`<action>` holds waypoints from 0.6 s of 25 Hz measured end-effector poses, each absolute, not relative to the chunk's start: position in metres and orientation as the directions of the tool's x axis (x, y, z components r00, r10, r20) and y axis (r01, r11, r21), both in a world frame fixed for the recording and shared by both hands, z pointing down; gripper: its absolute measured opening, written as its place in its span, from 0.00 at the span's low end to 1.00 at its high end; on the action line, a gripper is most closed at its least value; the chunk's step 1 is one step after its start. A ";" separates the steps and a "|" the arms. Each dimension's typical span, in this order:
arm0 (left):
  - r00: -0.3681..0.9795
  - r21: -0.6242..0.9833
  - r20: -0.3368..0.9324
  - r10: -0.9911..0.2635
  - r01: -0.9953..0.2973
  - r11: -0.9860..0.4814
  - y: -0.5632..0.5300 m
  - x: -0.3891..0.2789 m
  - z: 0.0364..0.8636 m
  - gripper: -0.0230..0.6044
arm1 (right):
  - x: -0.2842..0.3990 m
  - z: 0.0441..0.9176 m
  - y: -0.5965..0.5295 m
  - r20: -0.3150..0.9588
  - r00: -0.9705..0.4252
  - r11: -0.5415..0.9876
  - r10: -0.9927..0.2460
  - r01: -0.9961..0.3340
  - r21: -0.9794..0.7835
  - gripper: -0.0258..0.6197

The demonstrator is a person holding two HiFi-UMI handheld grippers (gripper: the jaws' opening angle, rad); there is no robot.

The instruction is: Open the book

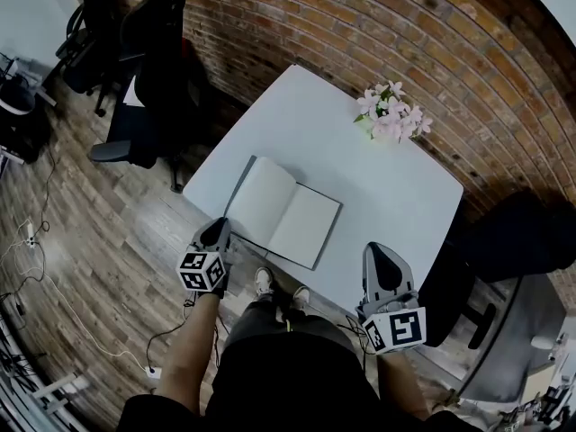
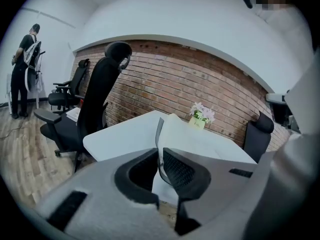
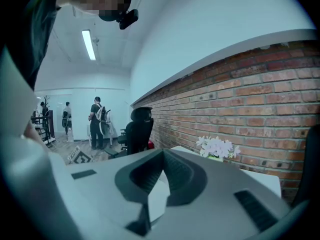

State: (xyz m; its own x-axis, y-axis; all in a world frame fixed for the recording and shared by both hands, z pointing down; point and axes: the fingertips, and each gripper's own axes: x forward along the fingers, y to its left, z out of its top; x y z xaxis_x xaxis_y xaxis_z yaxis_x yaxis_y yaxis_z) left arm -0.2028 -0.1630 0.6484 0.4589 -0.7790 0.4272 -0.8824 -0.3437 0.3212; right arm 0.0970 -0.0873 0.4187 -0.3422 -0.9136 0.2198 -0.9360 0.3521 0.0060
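Note:
The book (image 1: 283, 212) lies open on the white table (image 1: 306, 115), its pale blank pages up and its dark cover edge showing round them. In the left gripper view the open book (image 2: 175, 131) rises just beyond the jaws. My left gripper (image 1: 216, 230) hovers at the table's near left edge, just off the book's near left corner, shut with nothing held; its jaws meet tip to tip (image 2: 160, 154). My right gripper (image 1: 382, 252) sits at the table's near right edge, well apart from the book, also shut (image 3: 162, 154) and empty.
A small pot of pink and white flowers (image 1: 391, 113) stands at the table's far side by the brick wall. Black office chairs (image 1: 148, 52) stand left of the table, another dark chair (image 1: 522, 241) at its right. Cables lie on the wooden floor. People (image 3: 97, 121) stand far off.

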 end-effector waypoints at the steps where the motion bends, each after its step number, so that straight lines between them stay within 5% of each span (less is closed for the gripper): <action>1: 0.455 0.308 0.444 -0.772 -0.886 -0.346 -0.164 -0.205 0.654 0.10 | 0.097 0.419 -0.087 0.221 -0.338 0.348 -0.915 -0.937 0.008 0.06; 15: 0.413 0.122 0.586 -0.698 -0.896 -0.428 -0.184 -0.191 0.688 0.12 | 0.101 0.422 -0.083 0.234 -0.279 0.290 -0.931 -0.957 0.013 0.06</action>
